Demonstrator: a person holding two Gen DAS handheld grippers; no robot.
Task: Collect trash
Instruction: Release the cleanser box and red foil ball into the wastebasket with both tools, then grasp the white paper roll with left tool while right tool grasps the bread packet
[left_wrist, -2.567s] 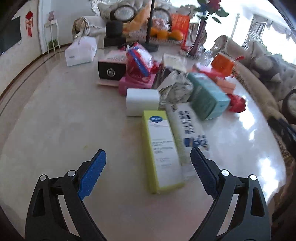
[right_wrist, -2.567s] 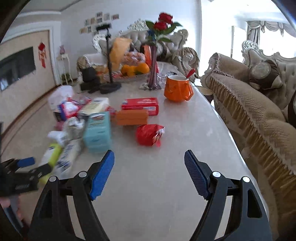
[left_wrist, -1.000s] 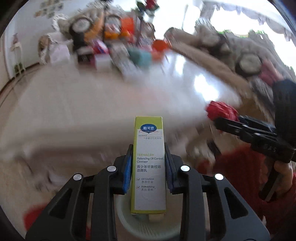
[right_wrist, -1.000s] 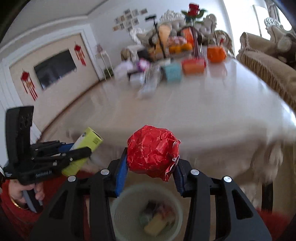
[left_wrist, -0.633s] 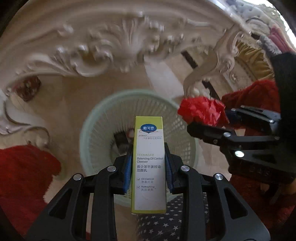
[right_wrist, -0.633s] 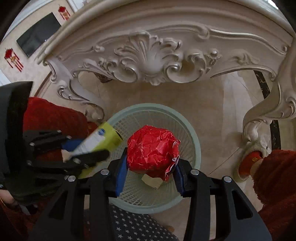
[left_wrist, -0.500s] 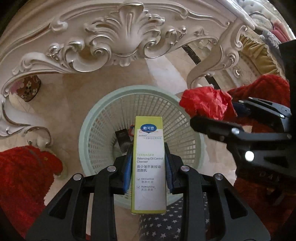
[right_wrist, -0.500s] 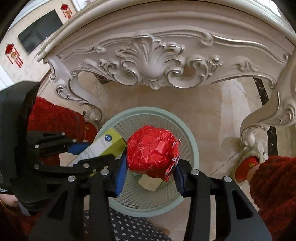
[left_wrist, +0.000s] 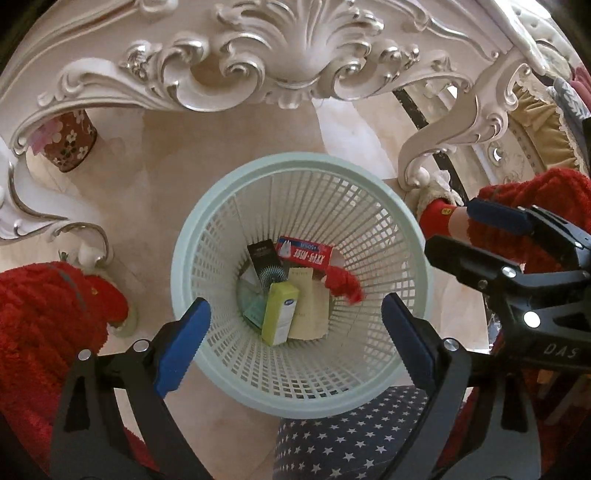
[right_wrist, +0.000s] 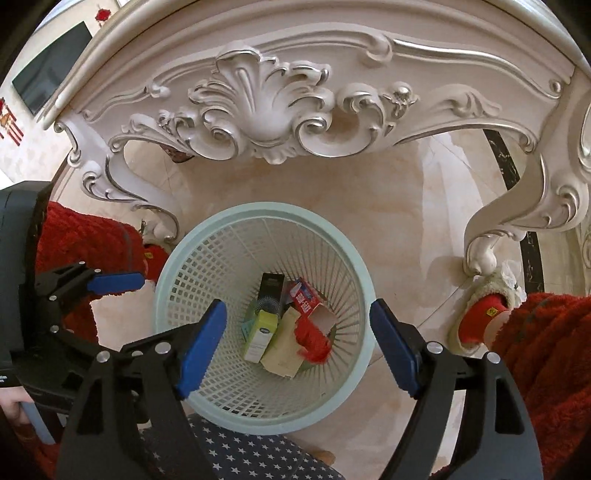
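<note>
In basket, red wrapper blurred, L tongs & R tongs both spread.

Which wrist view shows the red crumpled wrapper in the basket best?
The right wrist view: the red crumpled wrapper lies fairly sharp against the red box inside the basket, between the open right gripper. The left wrist view shows it smeared by motion blur, its shape unclear.
</note>
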